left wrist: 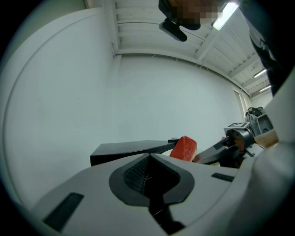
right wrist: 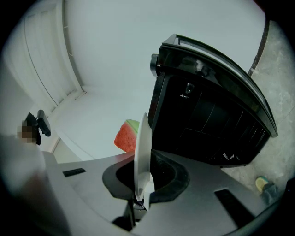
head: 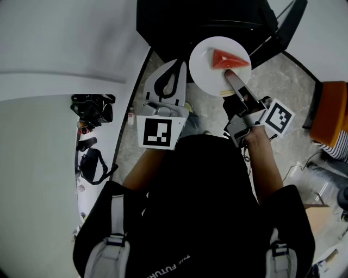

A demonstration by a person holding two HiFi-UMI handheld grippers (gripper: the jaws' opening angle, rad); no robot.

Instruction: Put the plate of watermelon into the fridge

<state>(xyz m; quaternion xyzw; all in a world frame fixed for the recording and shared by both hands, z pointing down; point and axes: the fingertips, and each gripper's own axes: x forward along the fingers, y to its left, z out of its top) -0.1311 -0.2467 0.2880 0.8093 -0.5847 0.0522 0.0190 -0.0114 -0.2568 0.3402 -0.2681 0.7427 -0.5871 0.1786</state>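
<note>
One plate pinched, fridge just ahead

One claw, the right claw (head: 230, 76), is clamped on the near rim of the white plate (head: 204, 68). The watermelon wedge (head: 229, 58) lies on the plate beyond the tips. The black fridge (head: 206, 16) stands just past the plate. To the left, the left claw (head: 175, 68) is closed on nothing.

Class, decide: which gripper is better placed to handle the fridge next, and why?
Left, probably. The left gripper is empty and near the fridge, while the right gripper is shut on the plate carrying the watermelon.
</note>
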